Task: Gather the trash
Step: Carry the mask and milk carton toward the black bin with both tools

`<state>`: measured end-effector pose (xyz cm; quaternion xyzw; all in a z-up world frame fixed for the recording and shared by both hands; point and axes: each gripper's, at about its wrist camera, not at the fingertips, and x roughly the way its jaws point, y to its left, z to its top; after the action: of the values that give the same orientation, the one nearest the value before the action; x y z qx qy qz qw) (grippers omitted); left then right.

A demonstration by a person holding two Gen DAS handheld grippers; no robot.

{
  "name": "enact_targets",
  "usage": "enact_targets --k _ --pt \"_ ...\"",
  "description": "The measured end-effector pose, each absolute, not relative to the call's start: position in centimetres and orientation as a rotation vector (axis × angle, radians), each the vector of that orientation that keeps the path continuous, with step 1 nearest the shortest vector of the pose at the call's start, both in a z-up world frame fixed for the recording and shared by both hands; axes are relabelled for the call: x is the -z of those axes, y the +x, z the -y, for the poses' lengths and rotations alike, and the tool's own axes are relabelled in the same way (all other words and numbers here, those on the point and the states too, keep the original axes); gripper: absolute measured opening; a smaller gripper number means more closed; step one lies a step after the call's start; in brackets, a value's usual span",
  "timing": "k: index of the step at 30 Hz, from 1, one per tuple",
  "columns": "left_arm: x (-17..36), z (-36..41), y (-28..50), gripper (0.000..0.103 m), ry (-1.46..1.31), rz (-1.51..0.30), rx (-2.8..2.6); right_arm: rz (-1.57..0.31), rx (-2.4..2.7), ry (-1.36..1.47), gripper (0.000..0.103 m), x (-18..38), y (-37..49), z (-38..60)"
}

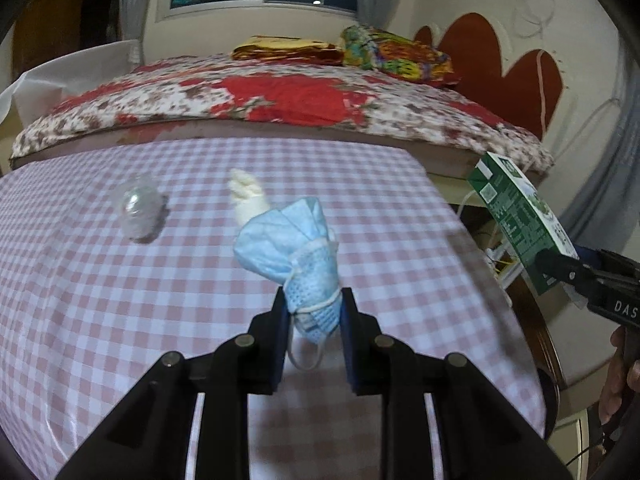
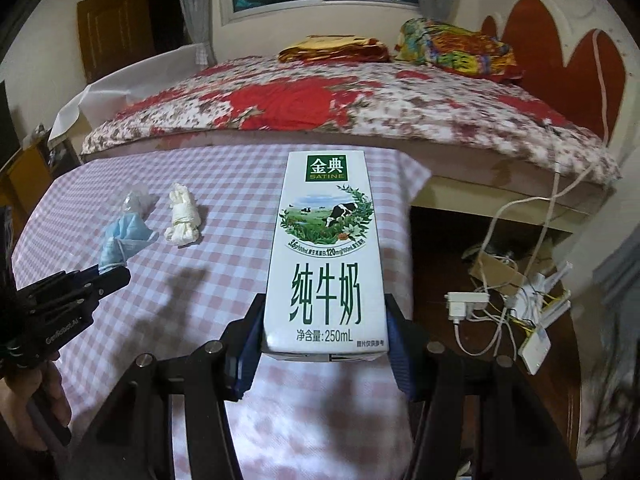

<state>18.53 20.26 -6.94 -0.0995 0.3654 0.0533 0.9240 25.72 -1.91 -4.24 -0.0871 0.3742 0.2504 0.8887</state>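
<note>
My left gripper [image 1: 314, 312] is shut on a crumpled blue face mask [image 1: 292, 240] and holds it above the pink checked table [image 1: 120, 312]. My right gripper [image 2: 324, 344] is shut on a white and green milk carton [image 2: 324, 248], held upright over the table's right edge. The carton also shows at the right of the left wrist view [image 1: 520, 220], and the mask at the left of the right wrist view [image 2: 120, 240]. A crumpled white tissue [image 1: 248, 196] [image 2: 182, 218] and a clear plastic wrapper [image 1: 140, 212] [image 2: 136, 200] lie on the table.
A bed with a red floral cover [image 2: 340, 108] stands behind the table. Right of the table, cables, a charger and a power strip [image 2: 504, 304] lie on a lower wooden surface. A person's hand [image 2: 36, 404] holds the left gripper's handle.
</note>
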Motion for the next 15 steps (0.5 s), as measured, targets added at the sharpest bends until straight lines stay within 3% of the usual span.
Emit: enact_targets --k 15 --pt "6.1 -12.4 18.0 0.025 -0.138 -0.750 0.020 -0.773 -0.351 -0.106 0.057 3.8 22.7 12.8"
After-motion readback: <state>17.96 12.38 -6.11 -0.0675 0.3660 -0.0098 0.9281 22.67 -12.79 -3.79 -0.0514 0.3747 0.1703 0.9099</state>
